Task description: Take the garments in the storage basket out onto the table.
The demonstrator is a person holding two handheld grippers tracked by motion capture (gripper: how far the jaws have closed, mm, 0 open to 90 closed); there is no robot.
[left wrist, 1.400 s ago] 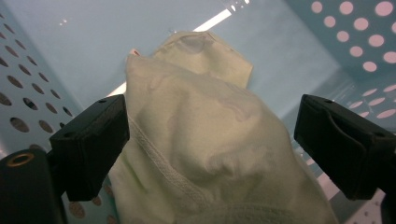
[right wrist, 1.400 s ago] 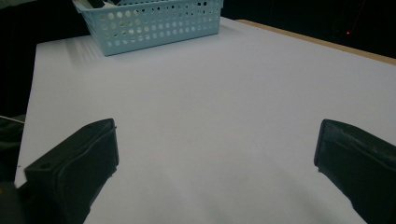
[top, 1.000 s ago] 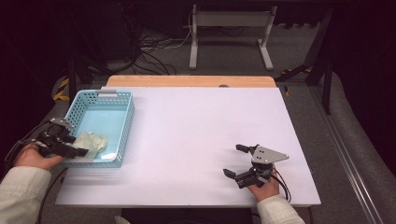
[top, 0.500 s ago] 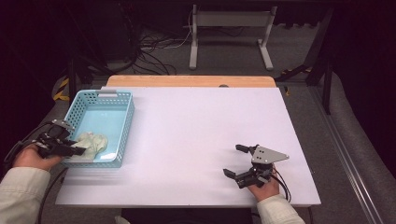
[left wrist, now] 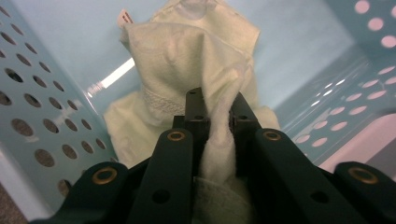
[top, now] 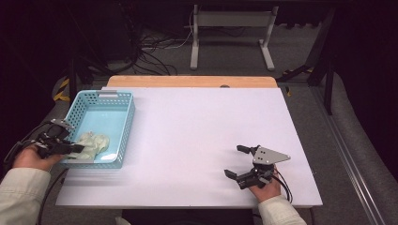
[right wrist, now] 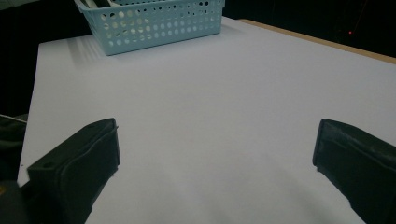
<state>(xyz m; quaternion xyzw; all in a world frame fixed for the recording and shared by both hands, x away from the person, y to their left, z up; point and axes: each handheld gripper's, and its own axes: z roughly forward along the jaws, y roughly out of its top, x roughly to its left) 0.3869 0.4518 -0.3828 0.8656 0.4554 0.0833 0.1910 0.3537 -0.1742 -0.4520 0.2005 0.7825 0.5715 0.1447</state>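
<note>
One pale cloth (top: 92,144) sits in the near end of the blue basket (top: 126,125), the left gripper (top: 75,148) having drawn back slightly with its fingers clamped on a fold, likely starting a lift-out, while the right gripper (top: 237,161) rests, fingers apart, on the white surface (top: 197,131).

the blue basket (top: 123,123) stands at the table's (top: 202,136) left edge, its perforated walls closing in the cloth (top: 94,143) on all sides, open only from above. middle, right and far stretches of the table lie bare, free to cross.
</note>
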